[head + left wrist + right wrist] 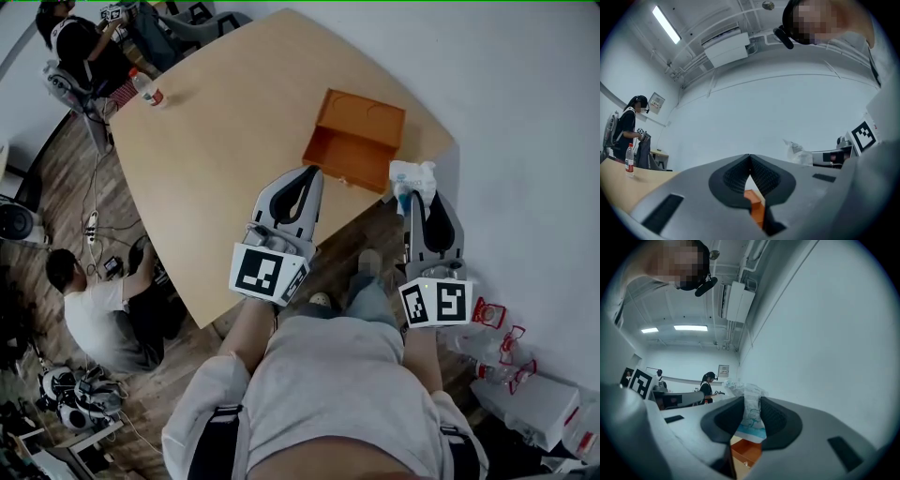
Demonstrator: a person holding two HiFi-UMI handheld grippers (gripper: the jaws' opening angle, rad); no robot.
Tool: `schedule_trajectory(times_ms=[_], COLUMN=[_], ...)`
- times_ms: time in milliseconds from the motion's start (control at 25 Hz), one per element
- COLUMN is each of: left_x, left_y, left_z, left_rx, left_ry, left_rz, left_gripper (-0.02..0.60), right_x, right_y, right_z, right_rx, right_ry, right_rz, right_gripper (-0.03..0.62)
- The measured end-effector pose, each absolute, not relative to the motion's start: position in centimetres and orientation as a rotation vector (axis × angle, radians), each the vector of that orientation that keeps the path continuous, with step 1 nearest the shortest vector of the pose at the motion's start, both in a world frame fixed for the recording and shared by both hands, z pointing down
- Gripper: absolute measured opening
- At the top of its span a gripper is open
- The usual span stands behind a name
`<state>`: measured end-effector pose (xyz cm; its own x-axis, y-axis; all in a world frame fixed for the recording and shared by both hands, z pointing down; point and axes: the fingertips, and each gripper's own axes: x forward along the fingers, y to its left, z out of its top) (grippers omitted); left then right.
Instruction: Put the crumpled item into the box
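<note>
The crumpled item (749,414) sat pinched in the right hand-held gripper (750,405). Only the head view placed it just beside the orange box (356,141) on the surface (216,141). The left hand-held gripper (750,160) was clenched, tips together, empty.

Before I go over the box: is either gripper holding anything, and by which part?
Right gripper pinches the crumpled wrapper across its middle, top poking out. Left gripper shut, empty.
</note>
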<state>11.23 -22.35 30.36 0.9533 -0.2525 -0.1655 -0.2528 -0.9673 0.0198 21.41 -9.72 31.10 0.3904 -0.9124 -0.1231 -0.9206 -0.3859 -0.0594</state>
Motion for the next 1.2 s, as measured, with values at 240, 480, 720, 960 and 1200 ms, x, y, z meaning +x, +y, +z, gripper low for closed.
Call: schedule_trajectory(times_ms=[240, 480, 720, 960, 1200], left_x=[13.5, 16.4, 17.8, 18.4, 19.1], left_y=[-24.1, -27.6, -28.5, -28.7, -30.6], left_z=[30.2, 29.6, 30.0, 30.6, 31.2], left_rx=[-3.077, -3.051, -3.017, -2.986, -2.944], left_ry=[0.505, 0.629, 0.755, 0.887, 1.039], left_rz=[0.255, 0.249, 0.249, 0.228, 0.209], left_gripper=[0.014, 0.014, 0.014, 0.014, 0.014], right_x=[24.4, 28.2, 30.4, 31.7, 33.4], right_y=[-12.4, -17.2, -19.8, -21.6, -24.9], right_z=[31.4, 30.8, 31.2, 31.8, 33.3], right_rx=[-2.448, -2.368, -2.282, -2.194, -2.116], right_ry=[1.752, 1.868, 1.984, 2.093, 2.186], right_rz=[0.080, 0.065, 0.052, 0.021, -0.059], right_gripper=[0.104, 0.104, 0.104, 0.104, 0.104])
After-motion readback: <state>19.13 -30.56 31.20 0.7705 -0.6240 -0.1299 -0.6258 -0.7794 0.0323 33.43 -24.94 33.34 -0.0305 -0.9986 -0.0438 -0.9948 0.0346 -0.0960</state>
